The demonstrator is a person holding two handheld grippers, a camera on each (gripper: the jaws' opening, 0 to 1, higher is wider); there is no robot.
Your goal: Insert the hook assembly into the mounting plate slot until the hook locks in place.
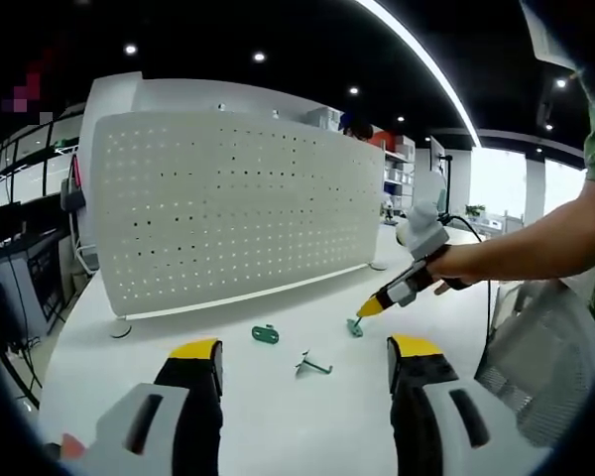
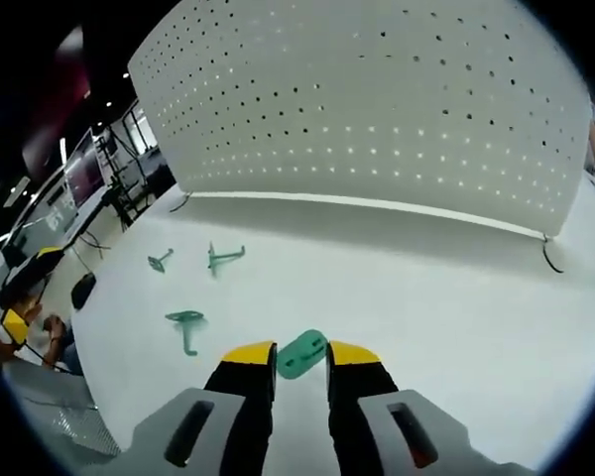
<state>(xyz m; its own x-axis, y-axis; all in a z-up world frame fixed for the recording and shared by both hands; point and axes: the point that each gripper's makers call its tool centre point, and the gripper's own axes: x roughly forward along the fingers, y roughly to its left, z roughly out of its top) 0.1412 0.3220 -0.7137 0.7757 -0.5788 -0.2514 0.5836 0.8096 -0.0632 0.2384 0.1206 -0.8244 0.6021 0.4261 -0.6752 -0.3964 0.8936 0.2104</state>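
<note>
Two tools over a white surface (image 2: pixel 456 317), pegboard (image 2: pixel 377 109) behind.
Right tool (image 2: pixel 300 359) pinches a green plate (image 2: pixel 300 353); left tool (image 1: pixel 305 359) gapes empty, bare room between.

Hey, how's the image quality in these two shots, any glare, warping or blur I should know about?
Left gripper view: fisheye bends the pegboard and the ceiling light strip; bright windows wash out the far right. Right gripper view: the pegboard bulges strongly, backlight glows through its holes, the table is evenly lit, and the green plate between the right gripper tips looks slightly soft.
</note>
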